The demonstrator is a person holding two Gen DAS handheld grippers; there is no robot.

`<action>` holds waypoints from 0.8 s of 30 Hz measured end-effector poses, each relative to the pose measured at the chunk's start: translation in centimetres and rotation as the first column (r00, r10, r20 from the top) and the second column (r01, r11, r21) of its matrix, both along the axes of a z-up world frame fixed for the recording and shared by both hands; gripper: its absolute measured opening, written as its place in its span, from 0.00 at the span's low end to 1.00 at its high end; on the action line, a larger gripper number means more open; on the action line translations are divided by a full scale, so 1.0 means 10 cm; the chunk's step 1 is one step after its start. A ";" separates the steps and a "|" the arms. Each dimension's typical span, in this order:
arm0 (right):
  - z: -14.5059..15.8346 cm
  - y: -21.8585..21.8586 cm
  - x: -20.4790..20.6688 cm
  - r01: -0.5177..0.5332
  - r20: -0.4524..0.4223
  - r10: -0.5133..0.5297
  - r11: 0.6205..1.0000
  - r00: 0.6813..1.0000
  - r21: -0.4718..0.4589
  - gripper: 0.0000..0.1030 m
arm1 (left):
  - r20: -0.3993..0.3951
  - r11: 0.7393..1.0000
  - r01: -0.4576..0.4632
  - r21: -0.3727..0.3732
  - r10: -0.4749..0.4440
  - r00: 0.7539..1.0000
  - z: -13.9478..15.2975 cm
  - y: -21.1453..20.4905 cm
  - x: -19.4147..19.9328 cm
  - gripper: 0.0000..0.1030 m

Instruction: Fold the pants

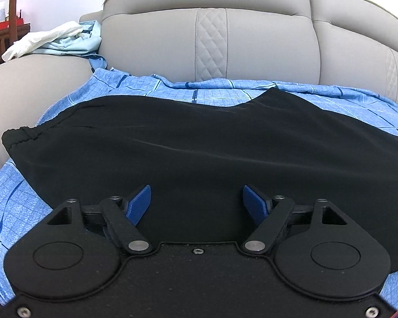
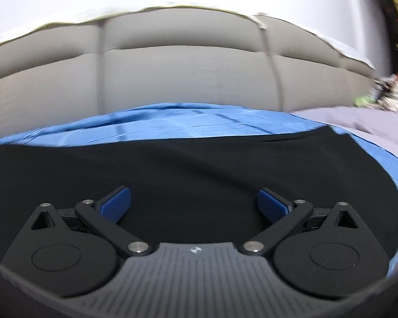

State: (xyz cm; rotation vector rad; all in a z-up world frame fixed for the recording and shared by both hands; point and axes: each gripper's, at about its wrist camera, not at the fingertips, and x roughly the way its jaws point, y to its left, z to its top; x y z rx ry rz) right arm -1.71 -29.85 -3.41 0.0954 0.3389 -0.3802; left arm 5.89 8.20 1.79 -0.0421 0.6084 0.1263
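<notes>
Big grey sofa point(image 1: 265, 50) fills the backdrop, and everything here plays out on its seat. Spread over that seat is a blue checked sheet point(image 1: 212, 92), a smooth base for the work, running right up against the sofa's backrest. On top of the sheet lie the black pants point(image 1: 199, 153), flat and stretched sideways across the seat, with the gathered waistband end point(image 1: 16, 137) out toward the sofa's left arm. They look laid out on purpose: flat cloth gives a clean line to fold along.

There is a strip of bare sheet between the pants' far edge and the backrest, so there's room to carry cloth that way. On the right wrist view the pants' other end point(image 2: 331, 143) stops short of the sheet's edge, though that picture is smeared, so I'd hedge on exactly where the hem sits.

Over on the sofa's left arm, a heap of pale clothes point(image 1: 61, 39), well clear of the action.

Now the tools. Left tongs point(image 1: 196, 201) spread wide, hovering over the near edge of the pants, nothing between the blue pads point(image 1: 139, 204). Right tongs point(image 2: 193, 204) spread wider yet, also empty, over black cloth. Both seem poised to take a near edge.
</notes>
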 end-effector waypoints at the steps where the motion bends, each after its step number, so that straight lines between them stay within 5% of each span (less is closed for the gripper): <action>1: 0.00 -0.02 0.02 0.007 -0.001 -0.007 1.000 1.000 -0.001 1.00 | 0.001 1.000 -0.001 0.000 0.001 1.000 0.00 0.00 0.00 0.75; 4: 0.04 -0.10 0.00 0.092 -0.013 -0.092 0.996 0.996 0.000 1.00 | 0.005 1.000 -0.003 0.003 0.003 1.000 0.00 0.00 0.00 0.75; 10: 0.06 -0.34 -0.56 0.279 0.135 -0.328 0.915 0.935 0.291 1.00 | 0.010 1.000 -0.002 0.003 0.001 1.000 -0.01 0.01 0.00 0.76; 13: 0.02 -0.30 -0.77 0.339 0.142 -0.401 0.881 0.905 0.329 1.00 | 0.007 1.000 -0.001 0.006 0.001 1.000 -0.01 0.01 0.01 0.76; 24: -0.18 -0.42 -0.86 0.446 -0.011 -0.492 0.780 0.871 0.439 1.00 | -0.005 1.000 -0.007 0.009 0.007 1.000 0.00 -0.01 0.03 0.76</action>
